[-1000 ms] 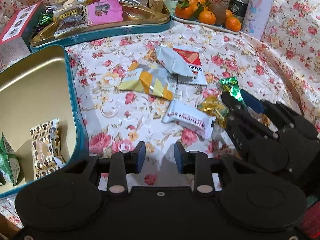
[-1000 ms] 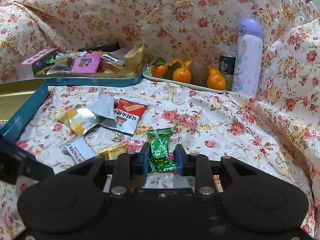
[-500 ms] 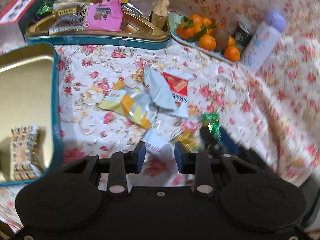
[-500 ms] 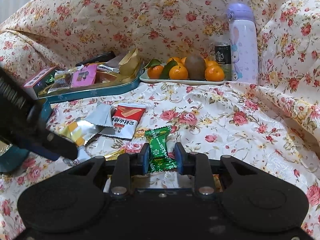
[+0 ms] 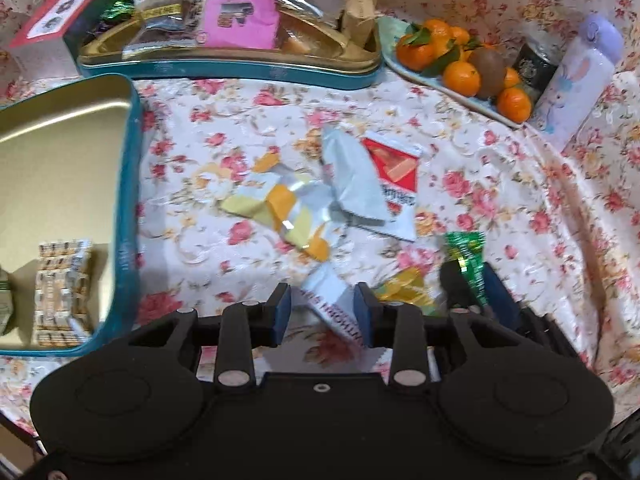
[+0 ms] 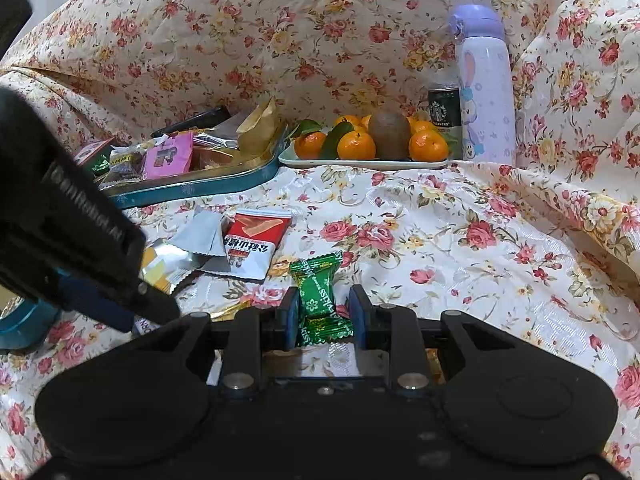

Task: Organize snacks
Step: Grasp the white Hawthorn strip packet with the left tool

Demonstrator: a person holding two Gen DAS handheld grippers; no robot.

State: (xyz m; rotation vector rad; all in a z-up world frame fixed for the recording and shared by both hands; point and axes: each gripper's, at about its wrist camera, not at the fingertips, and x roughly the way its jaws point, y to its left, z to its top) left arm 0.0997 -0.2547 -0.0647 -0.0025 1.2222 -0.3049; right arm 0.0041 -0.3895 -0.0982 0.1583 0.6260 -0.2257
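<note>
The left gripper (image 5: 320, 312) stood low over the floral tablecloth (image 5: 500, 184) with its jaws apart, bracketing the upper end of a white snack bar wrapper (image 5: 334, 304); no closure on the wrapper was visible, so the wrapper was judged not yet secured. The right gripper (image 6: 323, 312) stood just beside it, its jaws set on either side of a green candy (image 6: 318, 300). The left jaw pad appeared to touch the candy, but a narrow gap showed at the right pad, so whether the candy was clamped could not be told. A gold-wrapped candy (image 5: 404, 290) lay on the cloth between the two tools. Farther out lay a yellow-and-silver packet (image 5: 280, 210), a plain silver packet (image 5: 352, 178) and a red-and-white packet (image 5: 394, 178), overlapping one another. The open teal tin (image 5: 128, 200) sat to the left and already held a brown patterned packet (image 5: 60, 284); a second teal tin (image 5: 240, 68) at the rear was heaped with assorted snacks. The step in hand was judged to be pickup of loose snacks for transfer to the nearer tin. The next move called for closing the left jaws across the wrapper's narrow width, lifting clear of the right tool, then carrying leftward over the tin wall before release.
</note>
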